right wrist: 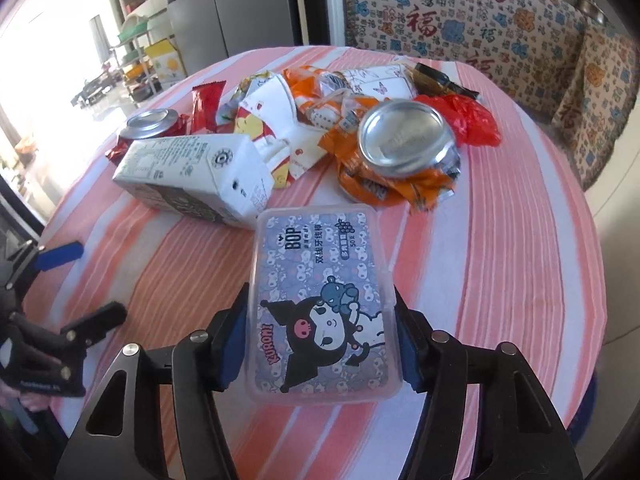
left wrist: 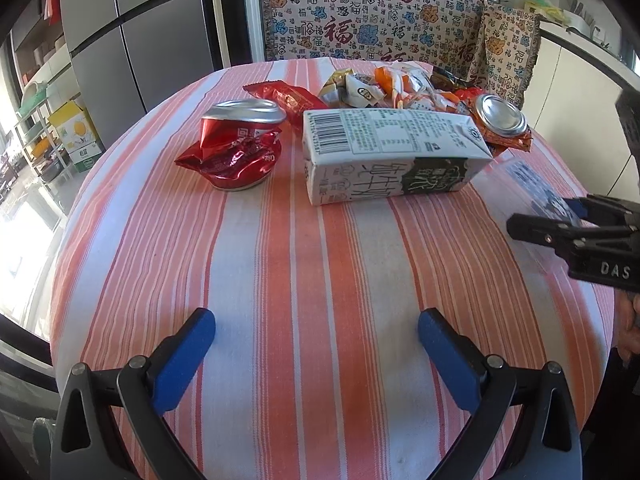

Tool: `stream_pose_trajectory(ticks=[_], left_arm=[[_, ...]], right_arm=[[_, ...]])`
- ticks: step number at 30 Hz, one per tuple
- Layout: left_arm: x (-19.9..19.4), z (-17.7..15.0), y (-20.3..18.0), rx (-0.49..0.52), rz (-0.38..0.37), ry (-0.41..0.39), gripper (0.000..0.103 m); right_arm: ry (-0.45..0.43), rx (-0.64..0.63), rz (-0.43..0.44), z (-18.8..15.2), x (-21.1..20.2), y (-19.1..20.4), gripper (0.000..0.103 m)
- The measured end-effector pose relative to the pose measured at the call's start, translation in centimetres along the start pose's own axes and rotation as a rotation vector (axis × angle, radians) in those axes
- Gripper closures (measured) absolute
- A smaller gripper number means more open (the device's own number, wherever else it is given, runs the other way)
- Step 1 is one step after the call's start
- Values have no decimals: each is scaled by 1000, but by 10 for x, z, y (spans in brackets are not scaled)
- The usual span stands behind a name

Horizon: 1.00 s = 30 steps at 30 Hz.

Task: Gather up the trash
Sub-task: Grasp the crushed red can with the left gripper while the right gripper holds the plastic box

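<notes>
My right gripper (right wrist: 320,336) is shut on a clear plastic floss-pick box (right wrist: 320,304) with a cartoon label, its pads pressing both long sides. The box also shows at the right of the left wrist view (left wrist: 532,184), with the right gripper (left wrist: 560,220) on it. My left gripper (left wrist: 316,344) is open and empty above the striped tablecloth (left wrist: 300,264). Ahead of it lie a white milk carton (left wrist: 392,152) on its side, a crushed red can (left wrist: 236,148), a crushed orange can (left wrist: 500,120) and a pile of snack wrappers (left wrist: 384,84).
The round table's edge (left wrist: 68,240) curves close on the left and front. A patterned sofa cover (left wrist: 380,12) stands behind the table, a grey fridge (left wrist: 132,28) at the back left. A red plastic bag (right wrist: 468,116) lies behind the orange can.
</notes>
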<state>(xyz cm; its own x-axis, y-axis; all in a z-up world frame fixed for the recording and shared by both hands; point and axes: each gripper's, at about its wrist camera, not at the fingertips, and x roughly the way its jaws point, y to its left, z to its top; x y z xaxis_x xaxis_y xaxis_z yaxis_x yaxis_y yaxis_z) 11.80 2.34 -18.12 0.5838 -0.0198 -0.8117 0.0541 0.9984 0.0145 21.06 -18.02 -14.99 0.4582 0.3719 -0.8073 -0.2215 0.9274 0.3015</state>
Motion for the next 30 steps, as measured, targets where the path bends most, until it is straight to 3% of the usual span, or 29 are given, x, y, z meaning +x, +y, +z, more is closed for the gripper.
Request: stream_pose_trajectory(ticks=[5,13,23,25,26,27,30], left_arm=[[0,3,7,12,-28,9,0],[7,37,60,-97,-54,-58,4],[52,81,60,76,-51,-42,7],[58,86,62,82,-92,-27,26],[57,87,62,90,-91,-39,28],[57,88,61,107,-105,-41,43],[57,88,58,133,-98,-49,43]], right_arm=[[-11,43,1,-28,-23,-5,40],[-13,35,-22,-39,-27,5,39],[7,15,-28,-36,-22,9,35],[15,7,-24,-33,-21,9,30],[19,1,-24,-31,-20,10,25],[23,-9,-27,-29,-20,11,24],[34,-40,-37,-21,-19,13,23]])
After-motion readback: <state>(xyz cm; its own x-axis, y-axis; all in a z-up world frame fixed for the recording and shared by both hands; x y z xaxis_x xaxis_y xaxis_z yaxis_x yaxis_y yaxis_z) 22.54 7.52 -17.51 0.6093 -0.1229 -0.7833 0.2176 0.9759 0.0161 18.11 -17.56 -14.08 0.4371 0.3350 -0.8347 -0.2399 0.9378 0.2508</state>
